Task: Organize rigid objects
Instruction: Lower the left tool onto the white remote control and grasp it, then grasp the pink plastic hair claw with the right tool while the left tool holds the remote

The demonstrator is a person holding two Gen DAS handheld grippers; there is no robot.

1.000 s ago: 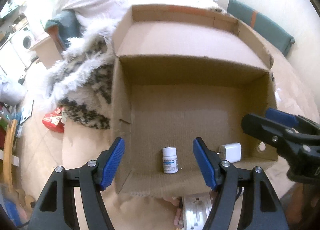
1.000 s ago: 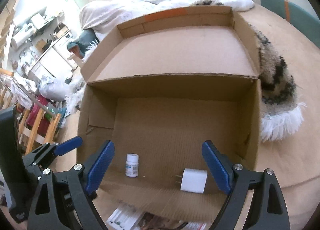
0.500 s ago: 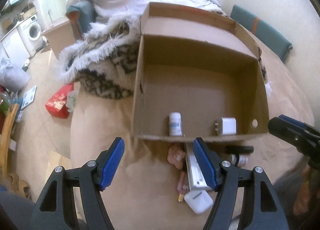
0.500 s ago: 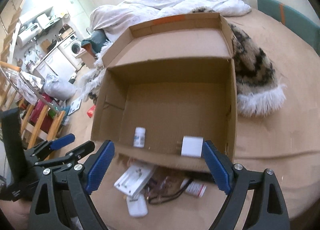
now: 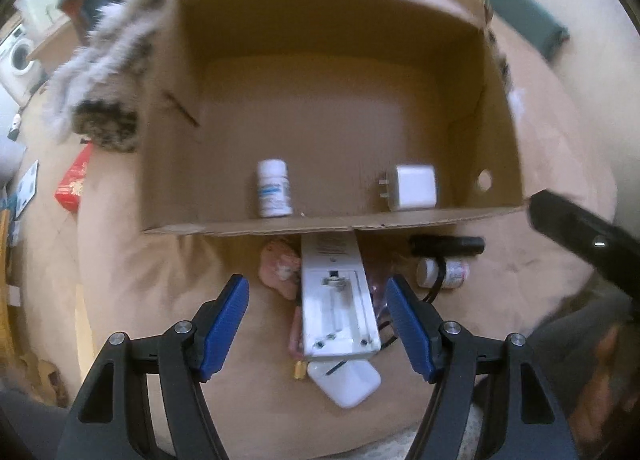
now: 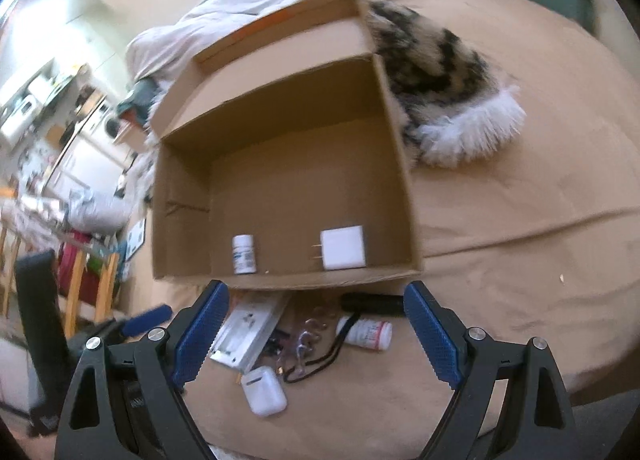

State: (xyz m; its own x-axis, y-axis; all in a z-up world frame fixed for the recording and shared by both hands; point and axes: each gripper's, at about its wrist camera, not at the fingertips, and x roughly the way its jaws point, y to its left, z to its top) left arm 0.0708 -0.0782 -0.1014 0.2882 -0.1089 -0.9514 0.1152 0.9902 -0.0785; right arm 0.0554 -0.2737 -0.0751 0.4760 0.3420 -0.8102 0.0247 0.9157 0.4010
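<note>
The left gripper [image 5: 316, 324] hangs with jaws well apart and empty over a white power strip [image 5: 336, 304], touching nothing. The right gripper [image 6: 316, 336] is likewise wide open and empty above the small pile on the tan bedspread [image 6: 520, 220]: an earbud case [image 6: 264, 390], a pill bottle [image 6: 366, 334] on its side, a black cylinder [image 6: 374, 303] (perhaps a torch). Beyond lies the cardboard box [image 6: 400, 164], holding an upright white bottle [image 6: 244, 254] and a wall charger [image 6: 343, 247].
</note>
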